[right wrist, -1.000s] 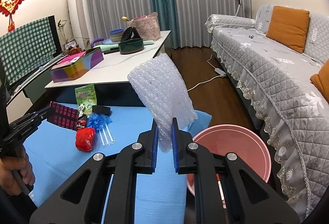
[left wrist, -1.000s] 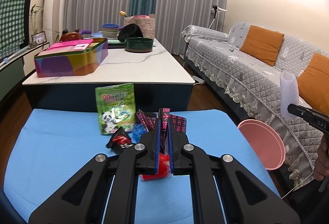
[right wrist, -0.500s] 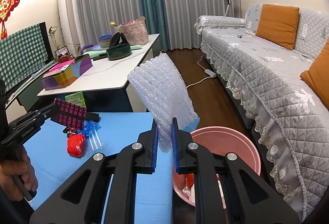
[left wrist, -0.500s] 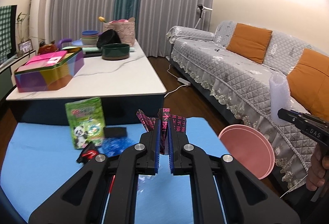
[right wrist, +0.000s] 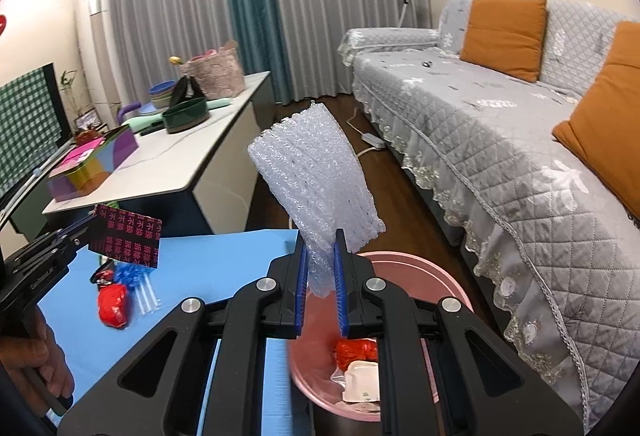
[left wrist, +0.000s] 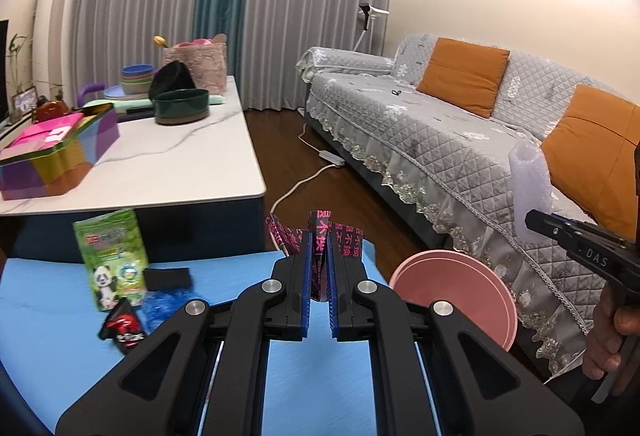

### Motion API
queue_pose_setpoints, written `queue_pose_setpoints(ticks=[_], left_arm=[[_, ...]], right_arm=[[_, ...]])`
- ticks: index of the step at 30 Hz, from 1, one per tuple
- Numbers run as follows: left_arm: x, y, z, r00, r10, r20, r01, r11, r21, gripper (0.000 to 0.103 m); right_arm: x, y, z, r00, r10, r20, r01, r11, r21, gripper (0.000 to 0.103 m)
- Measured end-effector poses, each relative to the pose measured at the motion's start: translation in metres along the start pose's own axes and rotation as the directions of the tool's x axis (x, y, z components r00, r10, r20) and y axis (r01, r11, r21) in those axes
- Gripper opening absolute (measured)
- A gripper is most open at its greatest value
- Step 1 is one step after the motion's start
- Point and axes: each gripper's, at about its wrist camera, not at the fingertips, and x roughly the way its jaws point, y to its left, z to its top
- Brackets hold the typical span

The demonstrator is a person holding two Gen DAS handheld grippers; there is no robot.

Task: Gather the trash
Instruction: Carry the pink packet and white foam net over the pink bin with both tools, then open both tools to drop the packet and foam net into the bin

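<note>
My left gripper (left wrist: 319, 276) is shut on a black wrapper with pink print (left wrist: 320, 236), held above the blue mat's (left wrist: 48, 300) right edge; the same wrapper (right wrist: 126, 234) shows at the left of the right wrist view. My right gripper (right wrist: 321, 276) is shut on a clear bubble-wrap sheet (right wrist: 316, 184) that stands up over the pink bin (right wrist: 420, 268). The bin (left wrist: 456, 292) holds red and white scraps (right wrist: 358, 360). On the mat lie a green panda packet (left wrist: 110, 260), a black-red wrapper (left wrist: 122, 326), blue film (left wrist: 162, 308) and a red crumpled piece (right wrist: 114, 306).
A white marble table (left wrist: 160, 164) with a colourful tin (left wrist: 56, 152), bowls and a basket stands behind the mat. A grey quilted sofa (left wrist: 440, 140) with orange cushions runs along the right. A white power strip and cable (left wrist: 330, 156) lie on the wooden floor.
Both views have swung right: the left gripper carried the black-pink wrapper toward the pink bin, leaving the litter behind at left. The right gripper brought the bubble wrap over the bin's opening.
</note>
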Motion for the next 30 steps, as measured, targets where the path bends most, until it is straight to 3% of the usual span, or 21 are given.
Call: queue_pose_setpoints(ticks=[14, 28, 29, 30], left_arm=[[0.048, -0.049, -0.002, 0.996, -0.076, -0.043, 0.077, 0.996, 0.033, 0.007], [0.098, -0.103, -0.009, 0.977, -0.17, -0.126, 0.181, 0.98, 0.082, 0.007], [0.101, -0.104, -0.009, 0.973, -0.187, -0.136, 0.199, 0.976, 0.082, 0.008], [0.104, -0.105, -0.01, 0.968, -0.199, -0.151, 0.213, 0.973, 0.084, 0.017]], right_arm=[[0.027, -0.042, -0.017, 0.995, -0.061, -0.079, 0.065, 0.997, 0.052, 0.013], [0.043, -0.07, -0.026, 0.986, -0.088, -0.139, 0.104, 0.988, 0.11, 0.016], [0.044, -0.07, -0.026, 0.985, -0.096, -0.143, 0.111, 0.988, 0.106, 0.019], [0.046, -0.07, -0.027, 0.983, -0.103, -0.154, 0.12, 0.987, 0.106, 0.022]])
